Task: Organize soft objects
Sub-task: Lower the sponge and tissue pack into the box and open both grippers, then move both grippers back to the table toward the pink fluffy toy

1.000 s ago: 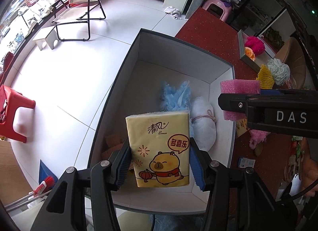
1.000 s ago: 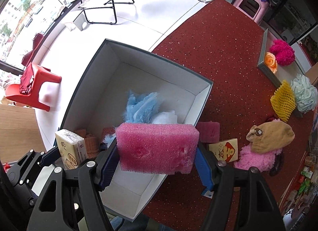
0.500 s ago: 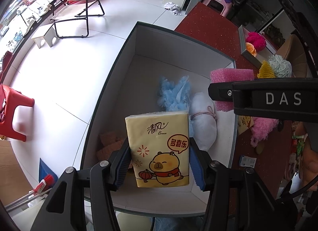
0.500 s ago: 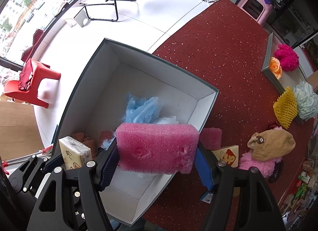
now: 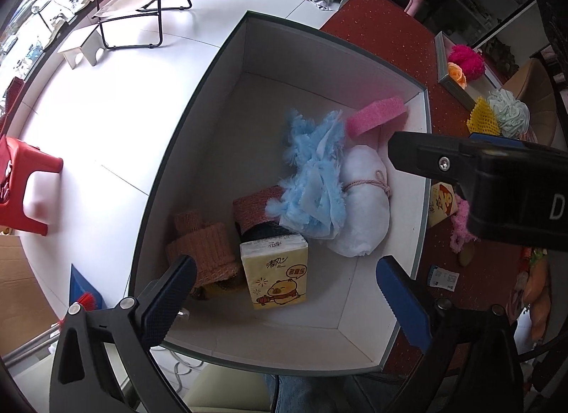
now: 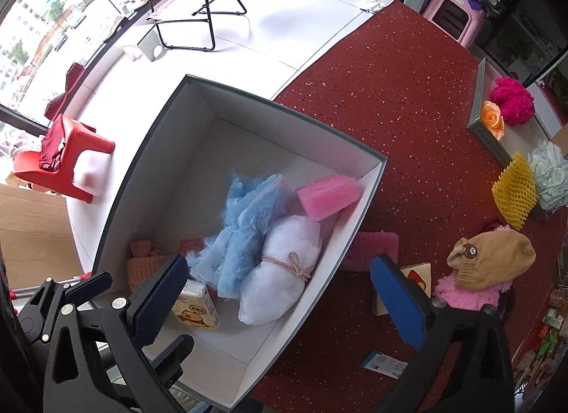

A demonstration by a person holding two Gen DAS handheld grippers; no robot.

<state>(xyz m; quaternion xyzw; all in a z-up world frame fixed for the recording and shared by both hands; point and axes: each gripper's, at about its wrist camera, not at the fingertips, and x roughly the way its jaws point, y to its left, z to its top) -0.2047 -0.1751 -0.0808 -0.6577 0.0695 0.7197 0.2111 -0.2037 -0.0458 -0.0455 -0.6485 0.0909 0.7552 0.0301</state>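
A white box (image 5: 227,68) (image 6: 149,150) stands at the edge of the red table. In it lie a blue fluffy bundle (image 5: 316,178) (image 6: 245,221), a white tied pouch (image 5: 362,207) (image 6: 284,271), knitted orange pieces (image 5: 209,246), a yellow tissue pack (image 5: 275,278) (image 6: 197,308) and a pink sponge (image 5: 376,116) (image 6: 328,194) near the far right wall. My left gripper (image 5: 284,303) is open and empty above the box's near end. My right gripper (image 6: 280,303) is open and empty over the box's right wall.
On the red table (image 6: 390,93) right of the box lie a beige beanie (image 6: 493,260) on pink fluff, a yellow mesh (image 6: 514,193), a pale bath puff (image 6: 548,175), a second pink sponge (image 6: 372,249), a card and a tray with flowers (image 6: 497,118). A red stool (image 5: 21,185) stands on the floor.
Both grippers have opened. The tissue pack dropped from the left gripper into the box, and the pink sponge left the right gripper and now lies in the box.
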